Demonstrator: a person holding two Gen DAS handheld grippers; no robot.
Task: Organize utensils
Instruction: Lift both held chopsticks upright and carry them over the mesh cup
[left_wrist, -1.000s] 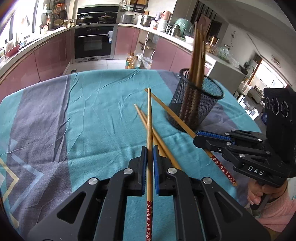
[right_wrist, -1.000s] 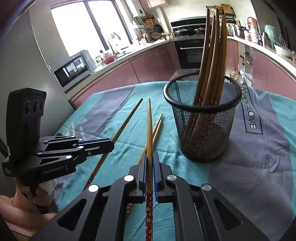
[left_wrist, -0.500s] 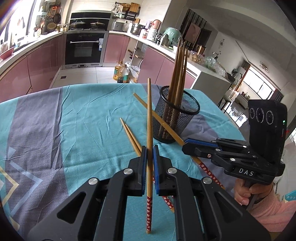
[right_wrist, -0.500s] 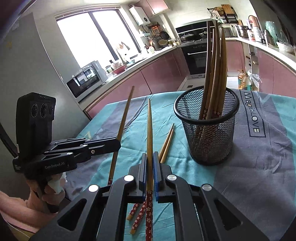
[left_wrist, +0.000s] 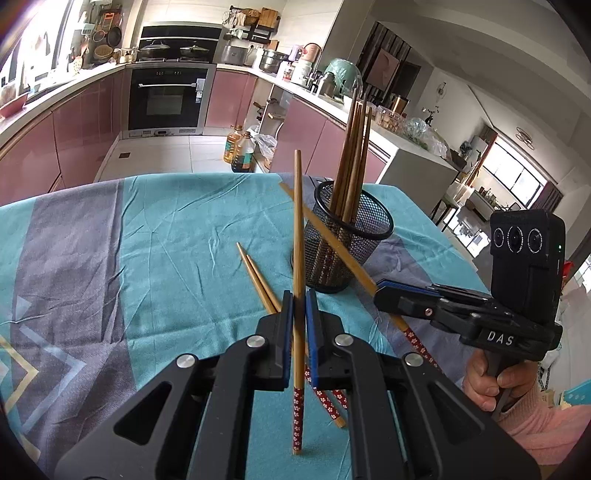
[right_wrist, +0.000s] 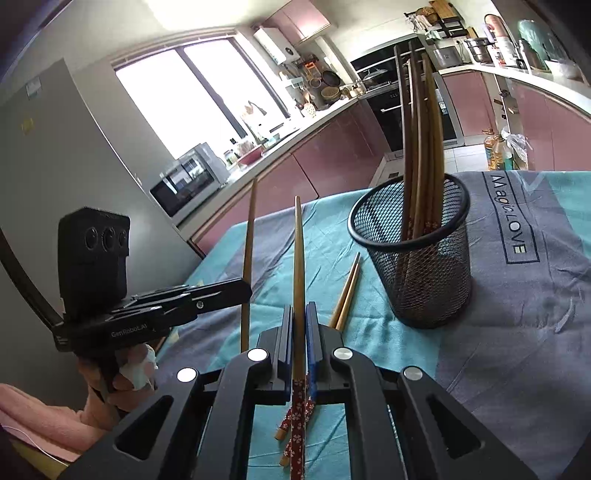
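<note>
Left wrist view: the left gripper (left_wrist: 298, 302) sits at the bottom centre, its blue pads clamped on one chopstick (left_wrist: 297, 236) that runs straight up the middle of the frame, its red flowered end low between the arms. Just right of centre stands the black mesh cup (left_wrist: 347, 240), holding a bundle of brown chopsticks (left_wrist: 352, 158) that lean upward. At centre right the right gripper (left_wrist: 384, 291) grips a second chopstick (left_wrist: 325, 236), which slants from upper centre across the front of the cup down to the lower right. Two loose chopsticks (left_wrist: 258, 277) lie side by side on the teal and grey tablecloth (left_wrist: 147, 240), left of the cup.

Right wrist view: the right gripper (right_wrist: 298, 314) at the bottom centre is closed on its chopstick (right_wrist: 298, 266), pointing up the middle. At left the left gripper (right_wrist: 240, 291) holds the other one (right_wrist: 248, 251) nearly upright. The mesh cup (right_wrist: 421, 266) stands at centre right, and the loose pair (right_wrist: 347, 291) lies just left of its base.
</note>
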